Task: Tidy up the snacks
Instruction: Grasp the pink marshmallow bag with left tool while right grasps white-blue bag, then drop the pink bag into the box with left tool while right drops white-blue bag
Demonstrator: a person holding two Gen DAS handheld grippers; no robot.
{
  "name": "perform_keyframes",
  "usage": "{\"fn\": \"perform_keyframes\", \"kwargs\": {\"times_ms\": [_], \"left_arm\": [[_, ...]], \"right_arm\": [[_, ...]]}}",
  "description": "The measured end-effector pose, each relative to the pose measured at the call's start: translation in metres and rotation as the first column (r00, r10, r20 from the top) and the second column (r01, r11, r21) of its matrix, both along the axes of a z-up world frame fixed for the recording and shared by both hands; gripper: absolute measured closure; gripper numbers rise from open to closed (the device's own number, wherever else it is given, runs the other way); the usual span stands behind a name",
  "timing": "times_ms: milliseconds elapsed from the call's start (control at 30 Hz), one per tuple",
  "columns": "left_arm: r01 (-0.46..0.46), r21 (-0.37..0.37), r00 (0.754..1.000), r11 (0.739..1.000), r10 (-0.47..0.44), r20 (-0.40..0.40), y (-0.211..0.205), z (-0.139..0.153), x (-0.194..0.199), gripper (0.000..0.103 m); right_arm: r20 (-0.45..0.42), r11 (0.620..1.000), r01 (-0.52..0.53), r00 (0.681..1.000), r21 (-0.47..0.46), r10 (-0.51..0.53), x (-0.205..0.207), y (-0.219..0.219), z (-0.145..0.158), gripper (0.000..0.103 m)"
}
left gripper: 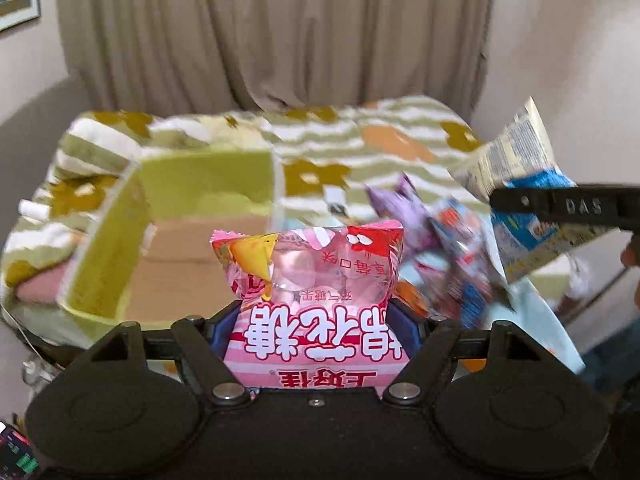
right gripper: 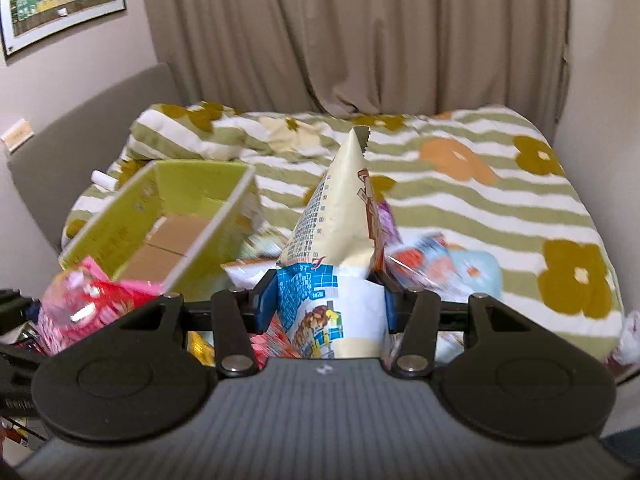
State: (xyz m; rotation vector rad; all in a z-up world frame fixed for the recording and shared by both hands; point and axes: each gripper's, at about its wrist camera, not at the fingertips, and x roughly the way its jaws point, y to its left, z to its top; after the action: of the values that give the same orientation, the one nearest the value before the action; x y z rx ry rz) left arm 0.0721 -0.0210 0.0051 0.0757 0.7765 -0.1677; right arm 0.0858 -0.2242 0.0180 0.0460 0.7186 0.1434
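Your left gripper clamps the pink plastic marshmallow bag, long axis running forward past the fingers. Your right gripper pinches the cream-and-blue snack pouch, its tip pointing up and forward.

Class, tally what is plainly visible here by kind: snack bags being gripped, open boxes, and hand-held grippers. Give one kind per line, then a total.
Gripped snack bags: 2, the pink bag and the cream-and-blue bag
Open boxes: 1, the green box
Hand-held grippers: 2, left and right
Total: 5
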Motion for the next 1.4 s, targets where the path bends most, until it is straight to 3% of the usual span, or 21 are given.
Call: {"fn": "perform_keyframes", "kwargs": {"times_ms": [233, 400, 633, 833, 900, 967, 1267, 1400], "left_arm": [[-0.042, 0.007, 0.998, 0.999, 0.042, 0.045, 0.068, 0.019, 0.059, 0.024], [-0.037, 0.021, 0.998, 0.999, 0.035, 0.058, 0.107, 0.016, 0.113, 0.024], [0.001, 0.011, 1.000, 1.000, -0.001, -0.013, 0.147, -0.017, 0.195, 0.024], [0.046, 0.000, 0.995, 0.999, -0.046, -0.085, 0.155, -0.056, 0.252, 0.024], [0.053, -0.003, 0.991, 0.999, -0.053, -0.125, 0.157, -0.068, 0.264, 0.019], [0.045, 0.002, 0.987, 0.999, -0.045, -0.156, 0.157, -0.075, 0.269, 0.009], [-0.051, -0.016, 0.990, 0.999, 0.049, -0.130, 0.185, -0.051, 0.230, 0.005], [-0.104, -0.006, 0.989, 0.995, 0.103, -0.103, 0.189, -0.040, 0.214, 0.003]], "right_arm": [[0.025, 1.000, 0.003, 1.000, 0.020, -0.003, 0.044, 0.068, 0.013, 0.039], [0.014, 0.999, 0.006, 1.000, 0.050, -0.007, 0.089, 0.120, 0.011, 0.039], [-0.051, 0.995, 0.061, 0.997, 0.084, -0.057, 0.156, 0.171, -0.006, 0.039], [-0.115, 0.989, 0.101, 0.989, 0.104, -0.089, 0.193, 0.191, -0.029, 0.038], [-0.135, 0.989, 0.108, 0.986, 0.104, -0.094, 0.201, 0.195, -0.036, 0.038], [-0.151, 0.989, 0.102, 0.985, 0.107, -0.085, 0.208, 0.199, -0.042, 0.037], [-0.193, 0.988, 0.029, 0.981, 0.150, 0.001, 0.225, 0.204, -0.051, 0.037], [-0.198, 0.995, -0.018, 0.980, 0.096, 0.037, 0.237, 0.216, -0.055, 0.037]]}}
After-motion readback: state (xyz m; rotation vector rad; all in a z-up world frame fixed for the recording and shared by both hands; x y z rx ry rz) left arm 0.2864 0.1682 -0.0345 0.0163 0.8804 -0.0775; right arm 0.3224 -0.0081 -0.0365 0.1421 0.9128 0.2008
